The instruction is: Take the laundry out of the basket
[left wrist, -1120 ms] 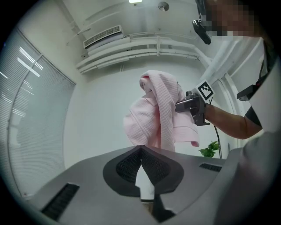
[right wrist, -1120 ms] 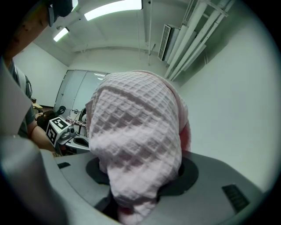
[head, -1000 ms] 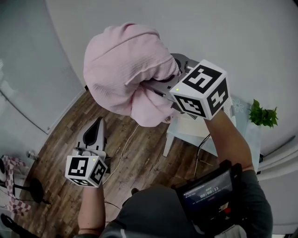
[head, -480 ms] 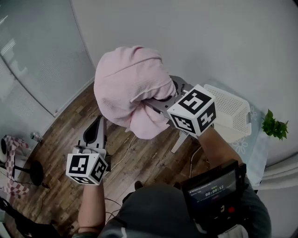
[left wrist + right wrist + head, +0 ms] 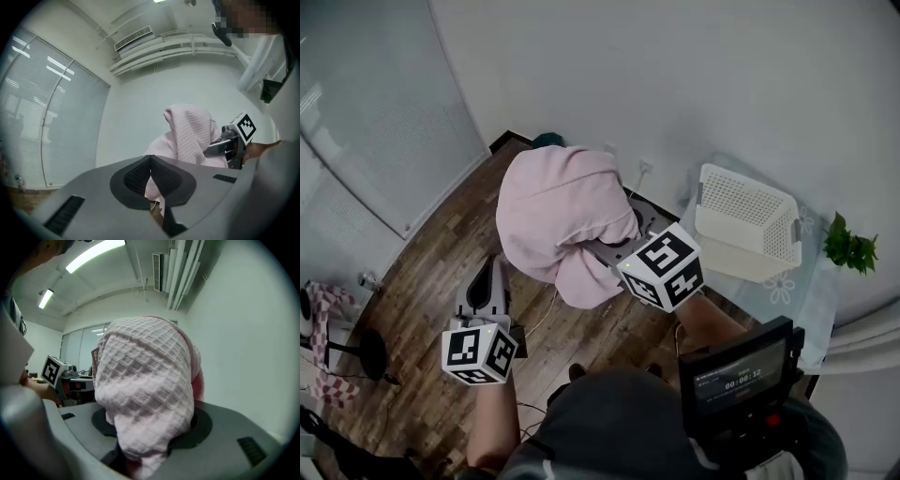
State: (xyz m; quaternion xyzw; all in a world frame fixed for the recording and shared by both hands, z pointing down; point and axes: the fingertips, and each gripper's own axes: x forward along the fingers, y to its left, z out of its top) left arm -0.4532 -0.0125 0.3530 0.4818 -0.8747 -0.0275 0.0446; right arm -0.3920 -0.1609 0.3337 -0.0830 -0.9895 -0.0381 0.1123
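A pink waffle-weave towel [image 5: 558, 211] hangs bunched in the air above the wooden floor. My right gripper [image 5: 623, 246] is shut on it, and the cloth drapes over both jaws and hides the tips. In the right gripper view the towel [image 5: 145, 390] fills the space between the pads. The white perforated laundry basket [image 5: 748, 223] stands on a pale table to the right of that gripper, apart from the towel. My left gripper [image 5: 493, 270] hangs lower left, shut, holding nothing. In its own view the left gripper [image 5: 150, 161] points at the towel [image 5: 190, 136].
A pale side table [image 5: 787, 291] carries the basket, with a small green plant [image 5: 847, 249] at its right end. A cable runs along the wooden floor [image 5: 441, 244]. A glass partition [image 5: 366, 112] is at the left, and a stool [image 5: 356, 356] is at the lower left.
My right gripper has come down and toward me with the towel still in it. The view has swung, so the basket and table now show at the right. The left gripper has barely moved.
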